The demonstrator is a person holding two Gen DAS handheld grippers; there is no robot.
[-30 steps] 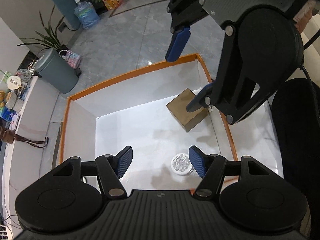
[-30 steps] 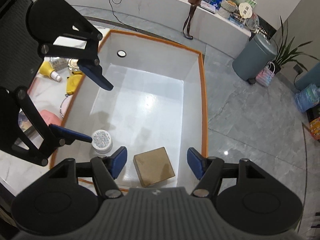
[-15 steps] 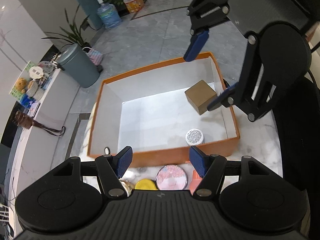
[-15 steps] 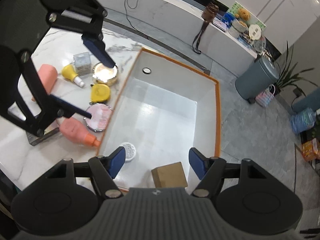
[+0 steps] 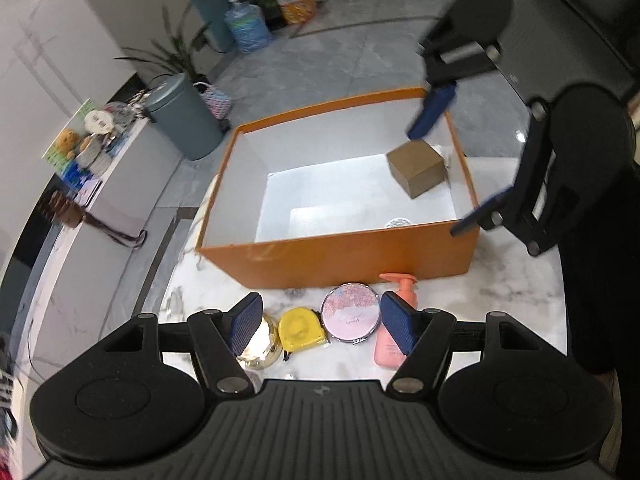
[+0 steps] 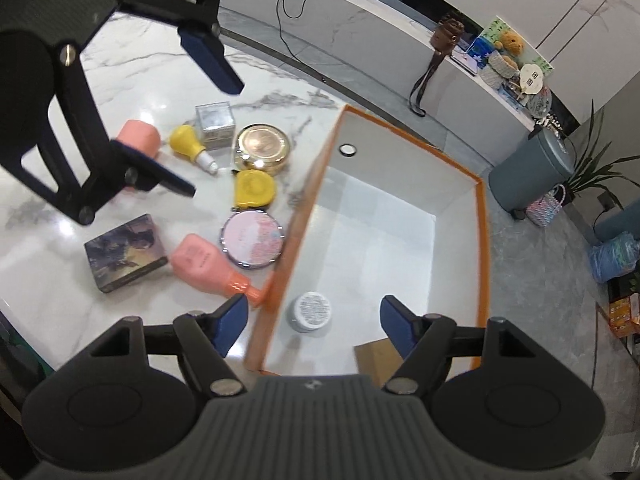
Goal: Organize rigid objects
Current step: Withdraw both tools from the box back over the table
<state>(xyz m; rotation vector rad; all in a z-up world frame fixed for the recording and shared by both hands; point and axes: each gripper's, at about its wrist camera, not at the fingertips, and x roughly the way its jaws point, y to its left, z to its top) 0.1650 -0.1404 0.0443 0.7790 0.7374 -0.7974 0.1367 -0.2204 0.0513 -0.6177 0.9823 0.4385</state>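
Observation:
An orange box (image 5: 352,254) with a white inside (image 6: 384,236) stands on the marble table. In it are a brown cardboard cube (image 5: 418,172) and a small white round jar (image 6: 311,311). My left gripper (image 5: 322,328) is open and empty above a yellow tape measure (image 5: 298,328), a pink round compact (image 5: 352,318), a gold round case (image 5: 260,346) and a pink pump bottle (image 5: 394,332). My right gripper (image 6: 314,320) is open and empty over the box's near corner. It shows in the left wrist view (image 5: 456,176) too.
On the table left of the box lie a dark picture box (image 6: 124,252), a silver cube (image 6: 215,125), a yellow bulb-shaped bottle (image 6: 190,148) and a pink cylinder (image 6: 138,138). A grey bin (image 5: 184,118) and a counter (image 6: 400,52) stand beyond the table.
Both grippers have pulled back and up from inside the box. The left one is now over the loose items in front of the box. The jar and cube stayed in the box.

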